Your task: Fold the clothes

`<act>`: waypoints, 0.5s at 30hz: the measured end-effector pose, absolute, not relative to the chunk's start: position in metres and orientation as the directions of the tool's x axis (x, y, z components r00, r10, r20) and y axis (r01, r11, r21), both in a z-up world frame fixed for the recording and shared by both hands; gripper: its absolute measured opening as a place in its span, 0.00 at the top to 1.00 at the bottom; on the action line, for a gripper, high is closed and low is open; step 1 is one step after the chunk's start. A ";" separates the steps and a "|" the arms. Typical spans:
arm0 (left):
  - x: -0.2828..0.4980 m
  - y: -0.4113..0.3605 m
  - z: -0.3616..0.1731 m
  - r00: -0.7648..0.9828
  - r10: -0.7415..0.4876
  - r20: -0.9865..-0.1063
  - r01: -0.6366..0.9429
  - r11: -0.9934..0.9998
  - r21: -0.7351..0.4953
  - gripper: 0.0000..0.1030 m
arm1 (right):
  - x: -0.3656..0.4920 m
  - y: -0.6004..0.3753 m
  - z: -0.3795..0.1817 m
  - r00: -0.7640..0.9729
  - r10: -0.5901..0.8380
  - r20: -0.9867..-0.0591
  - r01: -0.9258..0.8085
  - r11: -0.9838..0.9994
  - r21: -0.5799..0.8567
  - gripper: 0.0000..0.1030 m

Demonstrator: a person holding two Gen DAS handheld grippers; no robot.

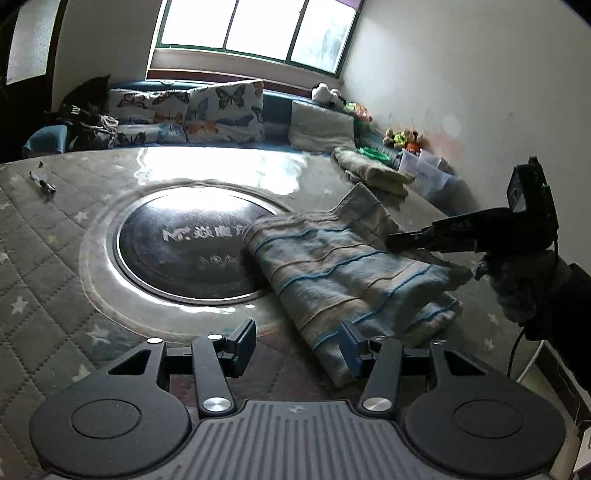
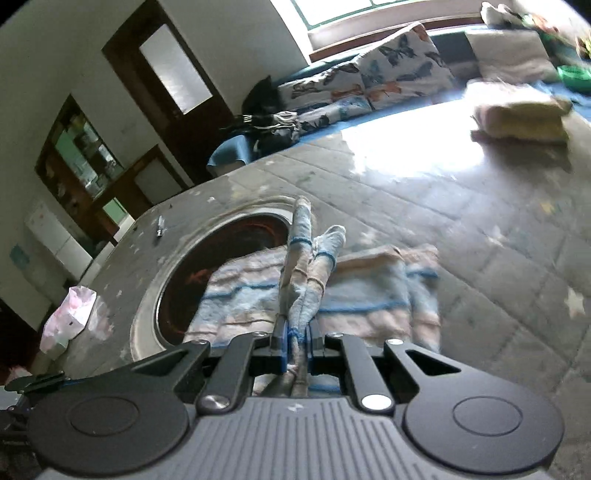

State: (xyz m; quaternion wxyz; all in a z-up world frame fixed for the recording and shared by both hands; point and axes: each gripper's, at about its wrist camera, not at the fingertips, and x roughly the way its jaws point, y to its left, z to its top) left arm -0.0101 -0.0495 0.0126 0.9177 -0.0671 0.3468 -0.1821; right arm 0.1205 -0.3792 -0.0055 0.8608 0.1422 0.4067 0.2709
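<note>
The right gripper (image 2: pixel 295 341) has its jaws closed tight on a bunched fold of the striped cloth (image 2: pixel 369 291); the pinched fabric rises between the blue pads in two narrow peaks, each ringed by a blue stripe; the rest of the cloth lies spread on the quilted table cover (image 2: pixel 480 236), pale blue and beige bands, partly over the round dark plate (image 2: pixel 221 254) set into the table; a small pen-like object (image 2: pixel 160 226) lies far left on the cover; a crumpled pink bag (image 2: pixel 70 314) sits at the table's left edge; a folded pale garment (image 2: pixel 521 118) rests far right, well apart from the cloth; butterfly-print cushions (image 2: pixel 391 70) line the bench below the window (image 2: pixel 369 11); a dark door (image 2: pixel 173 70) stands at left.
</note>
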 end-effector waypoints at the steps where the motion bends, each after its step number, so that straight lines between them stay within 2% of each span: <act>1: -0.009 -0.052 0.012 0.689 -0.378 -0.618 0.288 0.926 -0.245 0.49 | 0.121 -0.383 -0.008 0.521 0.591 -0.615 -0.348 0.806 0.479 0.92; 4: -0.006 -0.060 0.009 0.679 -0.370 -0.634 0.290 0.929 -0.231 0.49 | 0.120 -0.390 -0.006 0.534 0.609 -0.586 -0.355 0.791 0.499 0.92; 7: -0.003 -0.062 0.008 0.675 -0.362 -0.643 0.289 0.932 -0.221 0.47 | 0.114 -0.402 0.010 0.591 0.624 -0.512 -0.388 0.776 0.497 0.93; 10: 0.000 -0.064 0.003 0.666 -0.356 -0.656 0.288 0.933 -0.215 0.47 | 0.116 -0.416 0.001 0.597 0.606 -0.526 -0.363 0.789 0.496 0.92; 13: 0.004 -0.069 -0.001 0.652 -0.356 -0.669 0.300 0.932 -0.204 0.47 | 0.120 -0.423 -0.029 0.577 0.544 -0.609 -0.286 0.833 0.473 0.92; 15: 0.007 -0.074 -0.004 0.642 -0.361 -0.676 0.317 0.928 -0.194 0.47 | 0.121 -0.423 -0.029 0.578 0.540 -0.612 -0.284 0.836 0.469 0.92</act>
